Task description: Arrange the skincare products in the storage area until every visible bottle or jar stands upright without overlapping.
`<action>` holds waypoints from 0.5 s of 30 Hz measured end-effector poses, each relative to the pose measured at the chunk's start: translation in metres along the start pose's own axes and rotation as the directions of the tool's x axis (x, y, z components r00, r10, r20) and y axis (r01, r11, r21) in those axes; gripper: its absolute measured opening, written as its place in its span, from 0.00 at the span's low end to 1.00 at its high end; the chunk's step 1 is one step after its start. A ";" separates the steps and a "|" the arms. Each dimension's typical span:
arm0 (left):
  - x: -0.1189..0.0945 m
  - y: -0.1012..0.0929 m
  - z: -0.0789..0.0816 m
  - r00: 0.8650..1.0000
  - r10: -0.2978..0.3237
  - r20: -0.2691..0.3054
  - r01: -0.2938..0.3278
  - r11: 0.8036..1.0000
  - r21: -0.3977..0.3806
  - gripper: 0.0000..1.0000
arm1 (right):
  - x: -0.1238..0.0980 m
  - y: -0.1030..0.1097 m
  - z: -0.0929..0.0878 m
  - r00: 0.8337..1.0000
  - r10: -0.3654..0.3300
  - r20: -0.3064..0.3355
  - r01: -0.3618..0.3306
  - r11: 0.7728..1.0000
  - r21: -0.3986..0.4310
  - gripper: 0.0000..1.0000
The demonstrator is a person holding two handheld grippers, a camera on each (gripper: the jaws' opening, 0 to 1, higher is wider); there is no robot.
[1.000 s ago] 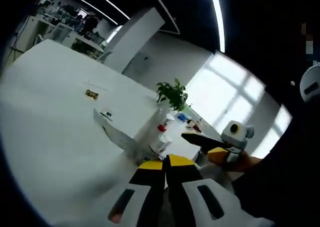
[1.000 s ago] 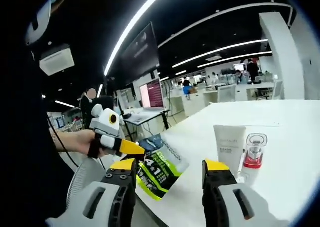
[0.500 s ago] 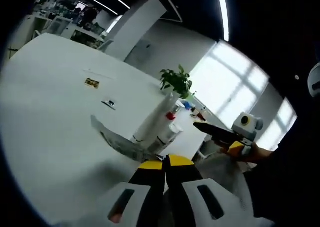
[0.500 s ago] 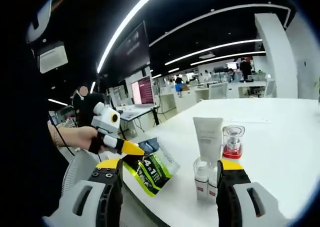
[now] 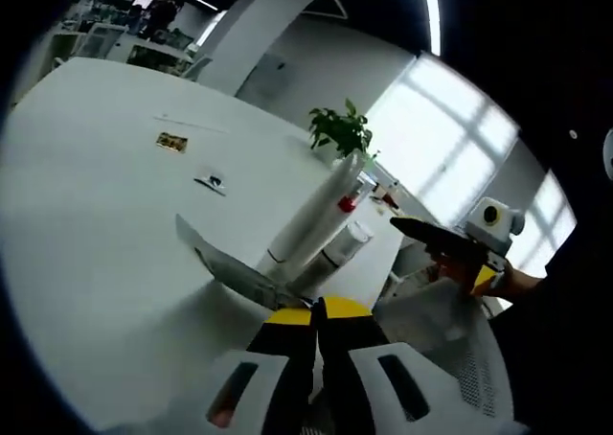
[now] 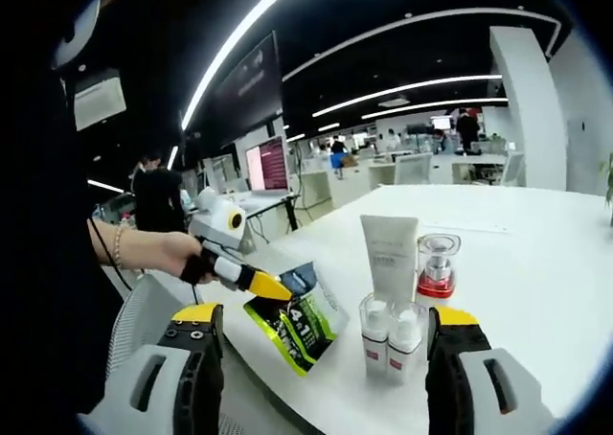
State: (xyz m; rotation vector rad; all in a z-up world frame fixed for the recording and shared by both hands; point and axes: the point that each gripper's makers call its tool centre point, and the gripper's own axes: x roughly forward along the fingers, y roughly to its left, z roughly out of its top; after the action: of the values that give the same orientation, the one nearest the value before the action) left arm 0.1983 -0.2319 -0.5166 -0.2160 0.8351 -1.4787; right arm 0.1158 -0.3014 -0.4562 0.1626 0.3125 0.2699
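Note:
A white tube (image 6: 388, 253) stands upright on the white table (image 6: 536, 263), with a clear bottle with a red collar (image 6: 436, 267) beside it. Two small clear bottles (image 6: 375, 325) with white caps stand in front of them. A green and black pouch (image 6: 297, 320) lies flat near the table edge. My left gripper (image 6: 273, 288), held by a hand, is shut on the pouch's edge; in the left gripper view the pouch (image 5: 225, 263) runs into my left gripper (image 5: 316, 312). My right gripper (image 6: 324, 315) is wide open before the products, holding nothing, and appears as right gripper (image 5: 421, 232).
A potted plant (image 5: 340, 128) stands at the table's far side behind the tube (image 5: 316, 215). A small card (image 5: 172, 142) and a small dark item (image 5: 211, 181) lie on the table (image 5: 96, 215). A mesh chair (image 5: 441, 330) is below its edge. People and desks fill the background.
My right jaws have spread wider and the right view has shifted, bringing the two small bottles in between them. My left gripper stays shut on the pouch.

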 end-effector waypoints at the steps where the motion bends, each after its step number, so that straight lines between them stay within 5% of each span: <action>1: 0.001 0.001 0.000 1.000 -0.001 -0.002 0.001 1.000 0.000 0.00 | 0.000 0.000 0.000 1.000 -0.001 -0.002 0.001 1.000 0.002 0.97; 6: 0.006 0.015 -0.007 0.999 0.023 -0.042 -0.023 1.000 -0.006 0.00 | 0.000 -0.003 -0.002 1.000 -0.011 -0.007 0.011 1.000 0.006 0.98; 11: 0.003 0.030 -0.025 0.984 0.115 -0.136 -0.120 0.992 -0.029 0.00 | 0.000 -0.003 -0.002 1.000 -0.016 -0.007 0.016 1.000 0.014 0.98; 15: 0.005 0.043 -0.030 0.976 0.165 -0.140 -0.176 0.982 -0.070 0.00 | 0.000 -0.003 -0.003 1.000 -0.017 -0.015 0.017 1.000 0.010 0.98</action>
State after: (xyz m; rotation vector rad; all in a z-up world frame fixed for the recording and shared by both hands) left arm 0.2136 -0.2202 -0.5657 -0.1037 0.9991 -1.3099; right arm 0.1155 -0.3040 -0.4601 0.1677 0.3302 0.2525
